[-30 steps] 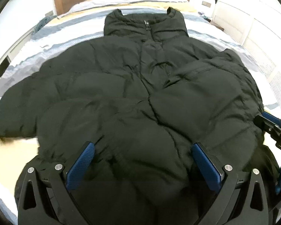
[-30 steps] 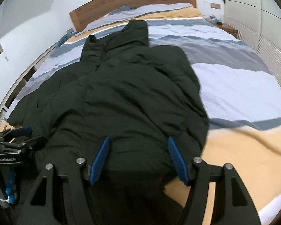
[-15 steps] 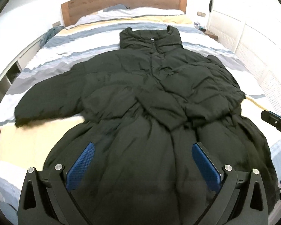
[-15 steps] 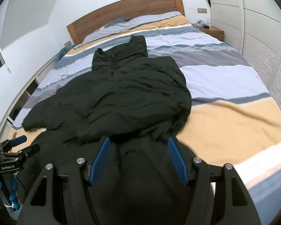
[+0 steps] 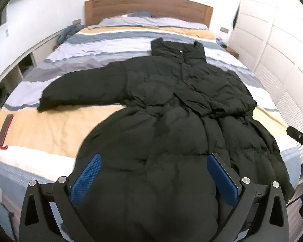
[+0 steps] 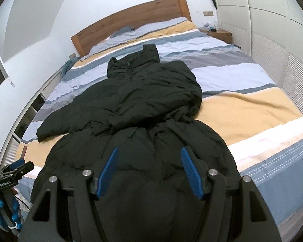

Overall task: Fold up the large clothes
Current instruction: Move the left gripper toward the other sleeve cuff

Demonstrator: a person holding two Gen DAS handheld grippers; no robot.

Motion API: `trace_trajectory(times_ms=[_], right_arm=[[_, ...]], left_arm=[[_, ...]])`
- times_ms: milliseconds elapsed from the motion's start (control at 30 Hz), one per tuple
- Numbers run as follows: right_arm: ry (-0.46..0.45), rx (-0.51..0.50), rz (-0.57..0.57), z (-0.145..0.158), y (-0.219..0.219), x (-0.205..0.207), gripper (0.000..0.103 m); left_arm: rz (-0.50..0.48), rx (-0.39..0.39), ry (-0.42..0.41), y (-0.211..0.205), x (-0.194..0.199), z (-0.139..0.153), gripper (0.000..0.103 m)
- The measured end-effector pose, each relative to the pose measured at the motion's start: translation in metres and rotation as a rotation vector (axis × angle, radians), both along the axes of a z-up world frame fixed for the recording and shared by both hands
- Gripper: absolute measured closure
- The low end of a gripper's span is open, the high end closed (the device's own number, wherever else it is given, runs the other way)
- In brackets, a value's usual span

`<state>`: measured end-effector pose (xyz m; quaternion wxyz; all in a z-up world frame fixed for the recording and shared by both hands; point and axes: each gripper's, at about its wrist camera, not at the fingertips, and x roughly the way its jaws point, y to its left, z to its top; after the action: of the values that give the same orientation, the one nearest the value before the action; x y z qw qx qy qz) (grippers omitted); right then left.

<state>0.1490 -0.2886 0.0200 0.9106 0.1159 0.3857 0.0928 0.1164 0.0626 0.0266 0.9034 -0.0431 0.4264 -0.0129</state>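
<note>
The black puffer coat (image 5: 171,121) lay front-up on the striped bed (image 5: 50,129), collar far, hem near and hanging over the near edge, one sleeve stretched left, while the left tool (image 5: 153,178) and right tool (image 6: 149,171) hovered spread above the hem.

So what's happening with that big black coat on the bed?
A person with a gripper in each hand is folding the black puffer coat on the striped bed. One sleeve lies stretched out sideways; the other is already folded across the front. The left gripper and right gripper are both open at the coat's bottom hem, which hangs over the bed's edge, not gripping anything.
</note>
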Motion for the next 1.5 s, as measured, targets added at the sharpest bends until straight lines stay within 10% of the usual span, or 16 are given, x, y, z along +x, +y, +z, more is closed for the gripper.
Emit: trace_trajectory(times_ms=[800, 1500], right_arm=[[-0.096, -0.009, 0.06, 0.045, 0.026, -0.04, 0.04], [-0.1, -0.003, 0.022, 0.041, 0.009, -0.027, 0.04]], left_arm=[[0.116, 0.014, -0.081, 0.049, -0.057, 0.048, 0.001], [0.205, 0.026, -0.113, 0.106, -0.02, 0.062, 0.001]])
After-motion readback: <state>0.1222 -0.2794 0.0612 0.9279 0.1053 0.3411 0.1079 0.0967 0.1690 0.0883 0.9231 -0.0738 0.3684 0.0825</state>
